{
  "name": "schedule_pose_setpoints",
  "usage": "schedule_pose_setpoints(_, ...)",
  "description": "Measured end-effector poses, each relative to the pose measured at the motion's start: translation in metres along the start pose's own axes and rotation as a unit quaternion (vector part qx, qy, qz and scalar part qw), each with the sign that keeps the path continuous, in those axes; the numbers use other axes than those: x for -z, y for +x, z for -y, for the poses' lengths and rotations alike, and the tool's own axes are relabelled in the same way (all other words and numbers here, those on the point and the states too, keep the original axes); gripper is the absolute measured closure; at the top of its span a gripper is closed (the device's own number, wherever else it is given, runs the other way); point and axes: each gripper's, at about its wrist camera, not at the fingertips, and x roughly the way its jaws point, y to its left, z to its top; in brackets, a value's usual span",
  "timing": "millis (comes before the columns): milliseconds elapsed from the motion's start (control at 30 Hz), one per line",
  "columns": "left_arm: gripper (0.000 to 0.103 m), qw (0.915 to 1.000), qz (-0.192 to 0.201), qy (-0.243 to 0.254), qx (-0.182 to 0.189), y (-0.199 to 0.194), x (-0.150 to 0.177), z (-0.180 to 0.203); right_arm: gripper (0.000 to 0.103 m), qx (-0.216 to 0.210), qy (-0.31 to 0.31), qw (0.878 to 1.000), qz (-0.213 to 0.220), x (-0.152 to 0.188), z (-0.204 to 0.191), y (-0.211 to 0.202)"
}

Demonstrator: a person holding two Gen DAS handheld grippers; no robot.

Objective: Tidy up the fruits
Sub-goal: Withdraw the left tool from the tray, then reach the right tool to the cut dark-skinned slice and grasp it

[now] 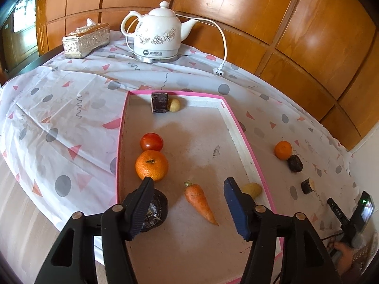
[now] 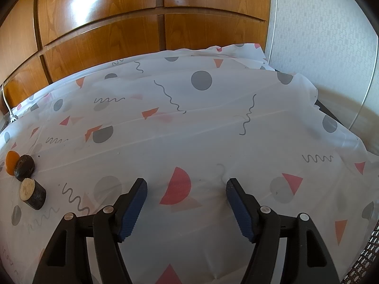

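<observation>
Task is approx. halfway, as I judge it: six items lie in the tray (image 1: 122, 142), three are not yet in.

Left gripper (image 1: 187, 184) hangs over the near end of the tray, jaws apart, nothing between the pads; the carrot (image 1: 200, 200) lies on the tray floor under the gap, not touched. Right gripper (image 2: 186, 185) is also open and empty, over bare cloth (image 2: 213, 123), well to the right of the tray.

In the tray, near to far:
- dark round item (image 1: 157, 209) at the near left corner, partly hidden by the left finger; I cannot tell what it is.
- carrot in the middle of the near end.
- yellow piece (image 1: 253, 189) at the right wall, maybe a small potato.
- orange (image 1: 151, 165) at the left wall, and a tomato (image 1: 151, 142) touching it just behind.
- dark block (image 1: 160, 102) at the far wall, w/ a 2nd yellow piece (image 1: 174, 104) touching it.

Left to do, all on the cloth right of the tray: cut dark cylinder (image 1: 308, 185) nearest, then a dark lump (image 1: 295, 163), then a small orange (image 1: 283, 150) touching that lump.

Kettle (image 1: 157, 35) and tissue box (image 1: 86, 40) stand far behind the tray, not part of the job.
</observation>
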Motion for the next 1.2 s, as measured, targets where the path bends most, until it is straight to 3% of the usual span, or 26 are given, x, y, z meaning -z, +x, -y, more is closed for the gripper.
schedule_pose_setpoints(467, 0.042, 0.9995, 0.025, -0.009, -0.017, -0.016, 0.004, -0.013, 0.033, 0.002, -0.004, 1.000, -0.005, -0.001, 0.000, -0.001)
schedule_pose_setpoints(633, 0.041, 0.9987, 0.033, -0.012, -0.037, -0.018, 0.006, -0.020, 0.033, 0.003, -0.003, 1.000, -0.028, -0.006, 0.002, -0.007)
schedule_pose_setpoints(767, 0.041, 0.9983, 0.031, -0.019, -0.046, -0.015, 0.006, -0.024, 0.033, -0.012, 0.003, 1.000, 0.002, -0.016, 0.000, -0.030)
schedule_pose_setpoints(1033, 0.041, 0.9982, 0.032, -0.019, -0.048, -0.016, 0.007, -0.023, 0.033, -0.107, -0.046, 0.993, 0.025, -0.023, -0.049, -0.074)
schedule_pose_setpoints(1200, 0.041, 0.9979, 0.041, -0.020, -0.046, -0.021, 0.007, -0.023, 0.033, -0.201, -0.143, 0.969, 0.027, -0.014, -0.114, -0.106)
